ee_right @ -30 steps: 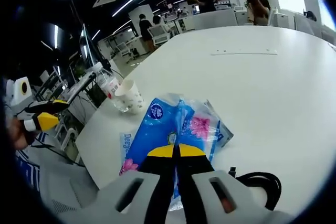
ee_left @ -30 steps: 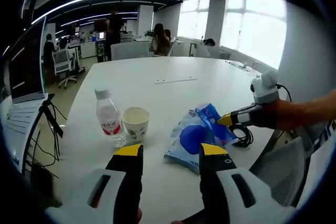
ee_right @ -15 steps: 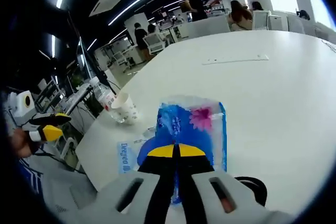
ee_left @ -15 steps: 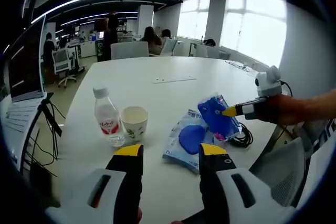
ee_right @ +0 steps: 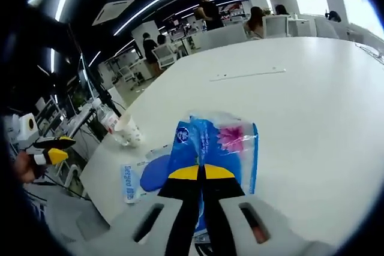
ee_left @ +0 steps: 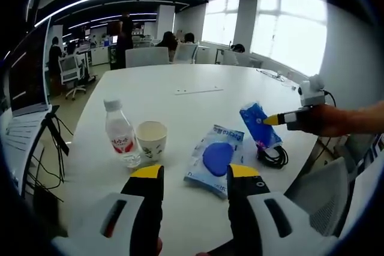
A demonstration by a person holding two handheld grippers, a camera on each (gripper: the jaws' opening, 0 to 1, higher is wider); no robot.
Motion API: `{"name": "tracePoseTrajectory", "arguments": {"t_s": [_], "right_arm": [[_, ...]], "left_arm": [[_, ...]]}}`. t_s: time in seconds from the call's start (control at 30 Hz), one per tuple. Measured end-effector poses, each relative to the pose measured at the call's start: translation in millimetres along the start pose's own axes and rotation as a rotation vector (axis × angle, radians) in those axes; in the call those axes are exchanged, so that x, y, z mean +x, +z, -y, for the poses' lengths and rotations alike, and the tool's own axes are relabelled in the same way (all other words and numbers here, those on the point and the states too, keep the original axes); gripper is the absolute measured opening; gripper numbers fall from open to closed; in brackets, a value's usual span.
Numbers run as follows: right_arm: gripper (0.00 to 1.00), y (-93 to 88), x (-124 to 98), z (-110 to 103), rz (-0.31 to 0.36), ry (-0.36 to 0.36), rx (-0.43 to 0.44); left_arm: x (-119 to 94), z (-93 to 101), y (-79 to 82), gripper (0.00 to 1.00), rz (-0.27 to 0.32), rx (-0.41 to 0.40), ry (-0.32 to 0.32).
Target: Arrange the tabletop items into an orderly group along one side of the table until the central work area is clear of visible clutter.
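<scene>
While the right gripper clamps its catch, here is how the table reads.
Right gripper: jaws pressed together on the blue tissue pack, holding it up off the white table; in the left gripper view that same gripper comes in from the right, pack hanging from its tip above a black cable coil.
Left gripper: jaws spread apart, nothing between them, low over the near table edge.
Flat blue pouch: lying on the table just ahead of the left jaws, beside the lifted pack.
Paper cup: upright, just beside the water bottle, both toward the table's left side.
Background: office chairs and people at desks, well apart from the table.
</scene>
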State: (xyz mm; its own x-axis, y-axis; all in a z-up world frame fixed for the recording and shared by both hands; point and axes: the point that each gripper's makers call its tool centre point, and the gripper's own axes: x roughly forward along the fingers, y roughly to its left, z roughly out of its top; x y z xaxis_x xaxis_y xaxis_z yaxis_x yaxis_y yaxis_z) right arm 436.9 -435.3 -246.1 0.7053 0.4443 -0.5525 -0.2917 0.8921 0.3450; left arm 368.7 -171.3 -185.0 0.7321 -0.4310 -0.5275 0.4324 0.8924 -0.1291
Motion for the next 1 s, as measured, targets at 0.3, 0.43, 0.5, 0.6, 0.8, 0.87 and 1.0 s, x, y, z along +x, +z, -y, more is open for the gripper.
{"name": "tracePoseTrajectory", "arguments": {"t_s": [0.3, 0.43, 0.5, 0.6, 0.8, 0.87, 1.0], "right_arm": [[0.00, -12.6, -13.6, 29.7, -0.026, -0.061, 0.014], [0.00, -19.7, -19.6, 43.9, -0.035, -0.090, 0.033], [0.00, -24.6, -22.5, 48.3, -0.046, -0.104, 0.036], [0.00, -34.1, -25.2, 57.1, -0.075, -0.129, 0.020], [0.00, -47.4, -28.7, 68.5, -0.098, -0.148, 0.030], [0.00, -50.9, -29.4, 71.7, -0.105, -0.154, 0.039], [0.00, -55.1, -31.5, 73.0, -0.110, -0.159, 0.051]], "left_arm": [[1.7, 1.5, -4.6, 0.41, -0.008, -0.001, -0.002], [2.2, 2.5, -7.9, 0.41, -0.013, -0.004, -0.003], [2.6, 3.1, -8.9, 0.41, -0.014, -0.005, -0.004], [3.4, 4.4, -8.9, 0.41, -0.016, -0.005, -0.006], [4.3, 6.6, -9.7, 0.41, -0.017, -0.007, -0.008], [4.2, 7.0, -10.2, 0.41, -0.018, -0.004, -0.008], [3.9, 5.7, -10.7, 0.41, -0.020, -0.006, -0.006]]}}
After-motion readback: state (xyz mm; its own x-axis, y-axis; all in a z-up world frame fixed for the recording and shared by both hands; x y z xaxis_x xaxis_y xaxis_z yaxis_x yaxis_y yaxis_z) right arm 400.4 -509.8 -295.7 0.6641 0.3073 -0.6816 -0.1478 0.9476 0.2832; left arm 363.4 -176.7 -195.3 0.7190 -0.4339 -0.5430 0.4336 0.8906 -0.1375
